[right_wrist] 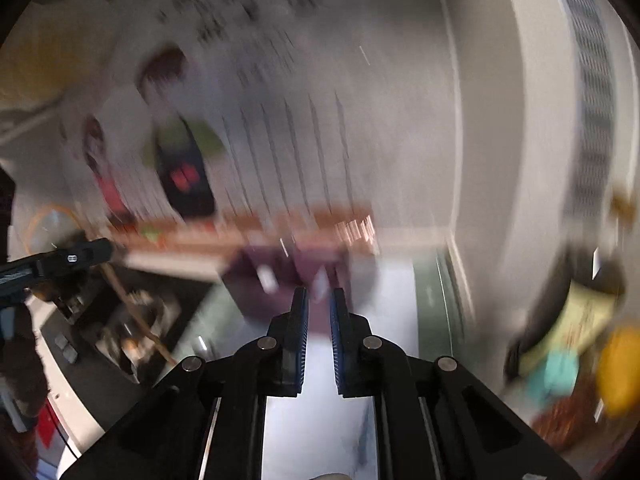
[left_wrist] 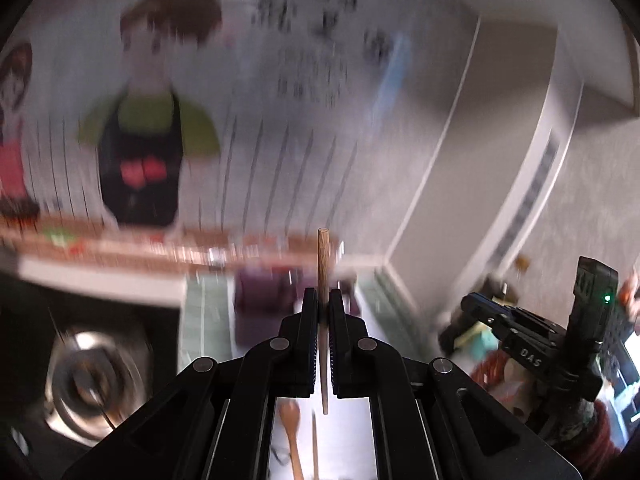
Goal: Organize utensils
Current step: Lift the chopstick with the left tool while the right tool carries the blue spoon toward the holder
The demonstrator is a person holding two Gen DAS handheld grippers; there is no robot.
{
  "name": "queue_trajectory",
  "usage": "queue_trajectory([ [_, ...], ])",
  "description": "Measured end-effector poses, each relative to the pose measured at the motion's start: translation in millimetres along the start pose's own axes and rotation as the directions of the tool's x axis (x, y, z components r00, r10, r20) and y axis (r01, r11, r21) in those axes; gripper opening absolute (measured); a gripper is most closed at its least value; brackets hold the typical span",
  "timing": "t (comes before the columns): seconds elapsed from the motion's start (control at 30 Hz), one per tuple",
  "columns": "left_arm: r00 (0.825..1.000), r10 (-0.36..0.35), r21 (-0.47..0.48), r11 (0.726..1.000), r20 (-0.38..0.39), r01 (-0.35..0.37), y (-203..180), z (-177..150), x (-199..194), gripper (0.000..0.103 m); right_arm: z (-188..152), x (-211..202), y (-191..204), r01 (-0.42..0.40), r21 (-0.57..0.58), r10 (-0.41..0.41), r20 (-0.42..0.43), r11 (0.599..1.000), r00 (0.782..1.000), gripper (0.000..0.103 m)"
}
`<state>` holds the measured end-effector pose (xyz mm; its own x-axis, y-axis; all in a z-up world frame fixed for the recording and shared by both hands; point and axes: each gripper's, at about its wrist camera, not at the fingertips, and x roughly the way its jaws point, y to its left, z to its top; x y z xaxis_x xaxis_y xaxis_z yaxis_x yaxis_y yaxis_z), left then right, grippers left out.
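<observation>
Here the left gripper [left_wrist: 324, 300] has its fingers [left_wrist: 309, 320] pressed together on a thin wooden chopstick [left_wrist: 323, 264], which stands nearly upright between the pads, its blunt top rising above the fingertips and its lower end hanging below them. Beneath the left fingers, on the pale bench [left_wrist: 360, 432], lie a wooden spoon [left_wrist: 291, 428] and a second wooden stick [left_wrist: 315, 444], side by side and apart from the held one. Beyond the fingertips sits a blurred purple container [left_wrist: 260, 296]. Left of the fingers a steel pot [left_wrist: 94, 380] shows, heavily smeared.

The right gripper [right_wrist: 319, 300] has its fingers [right_wrist: 299, 320] drawn narrow, a slim gap left between the blue pads, and nothing lies between them. Ahead of its fingertips the same purple container [right_wrist: 276, 284] appears, blurred. Both views are motion-smeared, with a cartoon wall poster [left_wrist: 160, 120] far beyond the fingers.
</observation>
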<state>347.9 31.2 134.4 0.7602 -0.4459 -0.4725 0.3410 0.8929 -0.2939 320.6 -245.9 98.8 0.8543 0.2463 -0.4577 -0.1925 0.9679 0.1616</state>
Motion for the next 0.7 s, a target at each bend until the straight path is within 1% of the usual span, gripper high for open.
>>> queue_trajectory([
  [0.07, 0.999, 0.007, 0.004, 1.0, 0.033, -0.007, 2, 10, -7, 0.005, 14, -1, -1, -0.017, -0.007, 0.017, 0.012, 1.0, 1.0, 0.01],
  [0.13, 0.999, 0.016, -0.004, 1.0, 0.038, -0.016, 7, 11, -8, 0.005, 16, 8, -1, -0.034, -0.034, 0.033, -0.04, 0.999, 0.999, 0.011],
  [0.17, 0.999, 0.02, -0.011, 1.0, 0.032, -0.02, 10, 9, -6, 0.005, 10, 18, -5, -0.034, -0.042, 0.031, -0.085, 0.999, 0.996, 0.013],
  [0.23, 1.0, 0.026, -0.032, 0.999, 0.004, -0.026, 18, 1, 0, 0.005, -9, 39, -13, -0.022, -0.031, 0.017, -0.161, 0.999, 0.987, 0.028],
  [0.3, 0.999, 0.034, -0.056, 0.998, -0.038, -0.036, 27, -12, 10, 0.005, -32, 62, -27, 0.01, 0.014, -0.006, -0.228, 1.0, 0.974, 0.032],
  [0.37, 0.996, 0.039, -0.081, 0.996, -0.075, -0.045, 32, -25, 18, 0.005, -61, 87, -47, 0.056, 0.083, -0.028, -0.31, 0.995, 0.95, 0.032],
  [0.43, 0.994, 0.049, -0.097, 0.994, -0.101, -0.059, 37, -36, 23, 0.005, -84, 104, -63, 0.099, 0.132, -0.044, -0.365, 0.986, 0.93, 0.032],
  [0.5, 0.991, 0.06, -0.109, 0.991, -0.121, -0.074, 42, -45, 26, 0.005, -107, 122, -80, 0.155, 0.165, -0.073, -0.42, 0.974, 0.904, 0.032],
  [0.57, 0.988, 0.071, -0.116, 0.989, -0.137, -0.087, 45, -50, 29, 0.005, -121, 134, -91, 0.189, 0.17, -0.095, -0.448, 0.967, 0.889, 0.032],
  [0.7, 0.982, 0.093, -0.116, 0.987, -0.164, -0.113, 48, -59, 31, 0.005, -132, 155, -99, 0.226, 0.154, -0.13, -0.469, 0.962, 0.873, 0.032],
])
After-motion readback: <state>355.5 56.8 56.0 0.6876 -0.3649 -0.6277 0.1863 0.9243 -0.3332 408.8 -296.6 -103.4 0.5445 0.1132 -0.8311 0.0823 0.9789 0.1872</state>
